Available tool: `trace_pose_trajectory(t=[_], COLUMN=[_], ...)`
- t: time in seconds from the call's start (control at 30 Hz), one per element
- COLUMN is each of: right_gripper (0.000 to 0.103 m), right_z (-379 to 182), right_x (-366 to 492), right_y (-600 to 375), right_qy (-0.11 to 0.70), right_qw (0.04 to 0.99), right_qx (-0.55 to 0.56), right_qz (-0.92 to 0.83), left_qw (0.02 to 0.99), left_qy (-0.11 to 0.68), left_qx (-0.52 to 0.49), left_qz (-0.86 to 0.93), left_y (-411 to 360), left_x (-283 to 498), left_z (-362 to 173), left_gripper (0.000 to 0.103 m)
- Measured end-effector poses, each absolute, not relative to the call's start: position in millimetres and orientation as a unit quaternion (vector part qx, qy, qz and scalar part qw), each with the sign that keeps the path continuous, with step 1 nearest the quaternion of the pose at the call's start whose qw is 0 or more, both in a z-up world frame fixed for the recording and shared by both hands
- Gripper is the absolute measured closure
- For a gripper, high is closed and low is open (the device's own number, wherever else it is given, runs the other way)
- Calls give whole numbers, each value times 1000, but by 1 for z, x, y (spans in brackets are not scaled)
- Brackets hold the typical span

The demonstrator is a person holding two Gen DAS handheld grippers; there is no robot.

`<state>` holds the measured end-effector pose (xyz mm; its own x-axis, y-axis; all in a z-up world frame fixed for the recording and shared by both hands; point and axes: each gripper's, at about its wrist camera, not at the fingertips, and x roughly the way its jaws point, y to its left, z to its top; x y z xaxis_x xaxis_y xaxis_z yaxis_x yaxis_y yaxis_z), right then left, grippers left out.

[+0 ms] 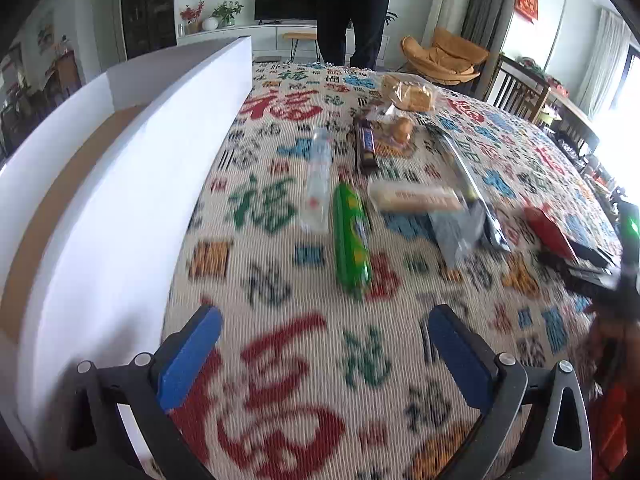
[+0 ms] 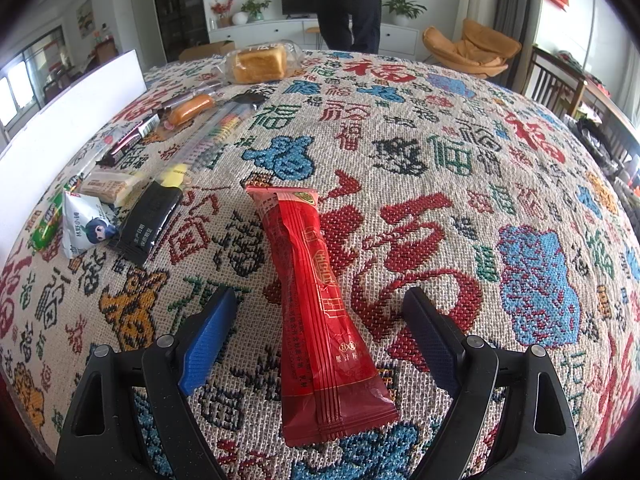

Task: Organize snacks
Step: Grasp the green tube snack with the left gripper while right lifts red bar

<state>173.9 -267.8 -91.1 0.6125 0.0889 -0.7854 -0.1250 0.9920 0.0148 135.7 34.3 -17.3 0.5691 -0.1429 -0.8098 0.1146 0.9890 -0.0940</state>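
Flanked by the right gripper's spread jaws, untouched, a crinkly red snack packet is being lined up, seemingly for grasping, on the woven patterned tablecloth. Nothing is being held by the open left gripper beside the white cardboard box, likely the snacks' destination.
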Motion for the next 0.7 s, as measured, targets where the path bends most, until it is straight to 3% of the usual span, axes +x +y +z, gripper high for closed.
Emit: trace_pose_trajectory(t=[0.07, 0.2, 0.27, 0.33, 0.37, 0.47, 0.7], right_gripper=[15, 15, 15, 15, 15, 16, 17], right_z=[-91, -91, -91, -91, -91, -86, -59], right_x=[174, 174, 174, 174, 174, 182, 221], right_y=[-268, -268, -268, -268, -268, -269, -278], right_qy=[436, 436, 436, 436, 436, 483, 568], right_qw=[898, 898, 898, 898, 897, 870, 815], right_qx=[-21, -21, -21, -21, -21, -32, -15], right_qz=[60, 60, 60, 60, 62, 91, 115], left_qw=[877, 842, 836, 847, 845, 829, 820], left_qy=[476, 533, 546, 530, 532, 549, 558], left_qx=[-17, -38, -13, 20, 11, -34, -4], left_qz=[-69, -72, -56, -40, -50, -101, -130], left_y=[32, 21, 9, 1, 2, 17, 23], left_x=[164, 208, 215, 212, 208, 185, 141], left_z=[-19, -38, -47, -46, -46, -41, -39], left_gripper=[23, 36, 49, 73, 78, 80, 79])
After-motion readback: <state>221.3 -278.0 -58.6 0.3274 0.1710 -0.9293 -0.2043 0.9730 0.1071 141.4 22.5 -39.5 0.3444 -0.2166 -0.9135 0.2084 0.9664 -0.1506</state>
